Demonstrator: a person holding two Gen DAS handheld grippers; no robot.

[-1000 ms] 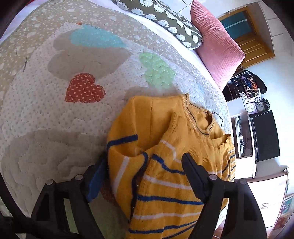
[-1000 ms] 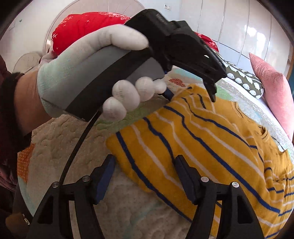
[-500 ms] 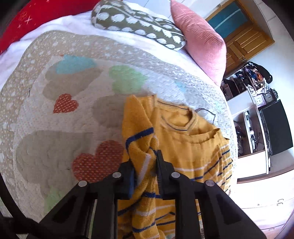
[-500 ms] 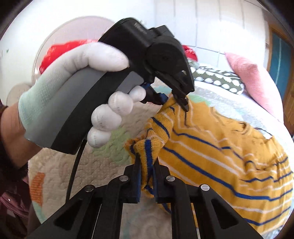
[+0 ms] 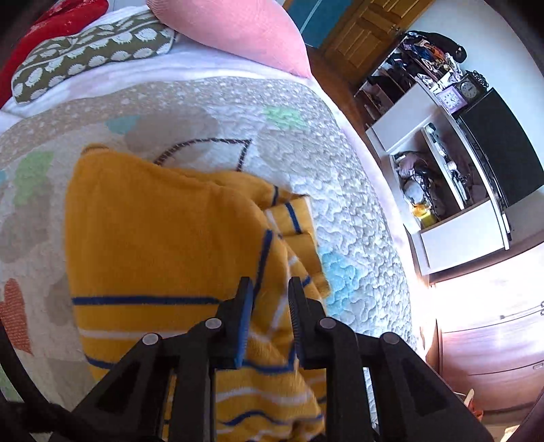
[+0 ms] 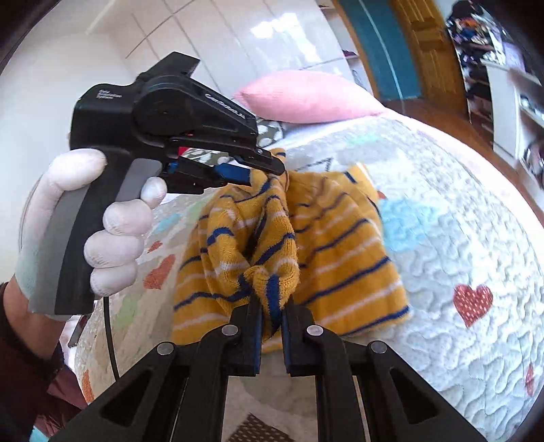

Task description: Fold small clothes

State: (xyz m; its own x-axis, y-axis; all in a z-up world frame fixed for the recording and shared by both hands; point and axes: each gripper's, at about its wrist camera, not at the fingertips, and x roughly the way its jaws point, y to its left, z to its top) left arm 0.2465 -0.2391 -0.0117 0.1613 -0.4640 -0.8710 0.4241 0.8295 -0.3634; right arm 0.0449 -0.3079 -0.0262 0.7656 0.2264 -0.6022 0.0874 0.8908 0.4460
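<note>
A mustard-yellow sweater point(image 5: 153, 238) with blue and white stripes lies on the quilted bed cover point(image 5: 357, 221), one side lifted and doubled over the rest. My left gripper point(image 5: 270, 292) pinches a striped fold of it between its blue pads, and its jaws are opening slightly. In the right wrist view the same gripper point(image 6: 268, 170), held in a white-gloved hand point(image 6: 112, 238), grips the sweater's point(image 6: 340, 255) far edge above the bed. My right gripper point(image 6: 272, 306) is shut on a bunched corner of the knit, raised off the quilt point(image 6: 459, 238).
A pink pillow point(image 5: 238, 30) and an olive patterned cushion point(image 5: 85, 57) lie at the head of the bed. Past the bed's right edge stand a white shelf unit point(image 5: 442, 170) with clutter and a dresser point(image 5: 493, 340). The quilt carries heart patches point(image 6: 472, 302).
Both grippers went from open around the sweater's side to shut on it. They then lifted that side and carried it across over the rest of the garment.
</note>
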